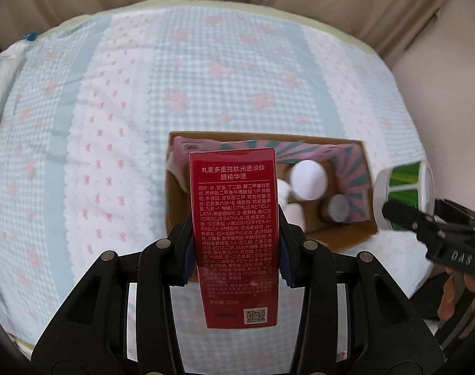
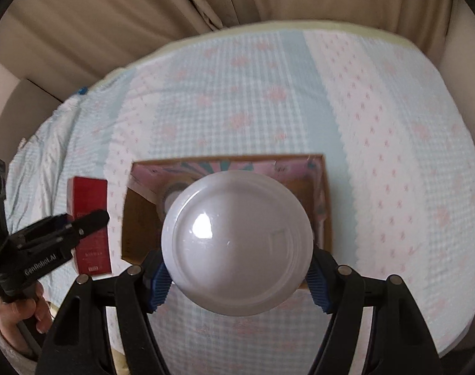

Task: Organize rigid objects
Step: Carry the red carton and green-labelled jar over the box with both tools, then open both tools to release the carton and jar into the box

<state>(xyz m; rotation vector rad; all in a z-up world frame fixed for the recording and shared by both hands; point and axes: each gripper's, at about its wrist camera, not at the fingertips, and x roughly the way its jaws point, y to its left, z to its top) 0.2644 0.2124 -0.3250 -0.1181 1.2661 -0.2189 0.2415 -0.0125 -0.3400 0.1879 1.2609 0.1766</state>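
Surface: we saw a checked blue and pink floral bedspread [image 1: 206, 72] filling the frame.
Room: beige curtains [image 2: 143, 3] across the top.
Left gripper [image 1: 236, 243]: clenched on our red carton [image 1: 234, 218], lower centre.
Right gripper [image 2: 237, 278]: grasping our white jar [image 2: 237, 240], above the cardboard box [image 2: 328, 200].

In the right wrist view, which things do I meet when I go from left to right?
Left tongs → red box → cardboard box → white round container, held in the right tongs.
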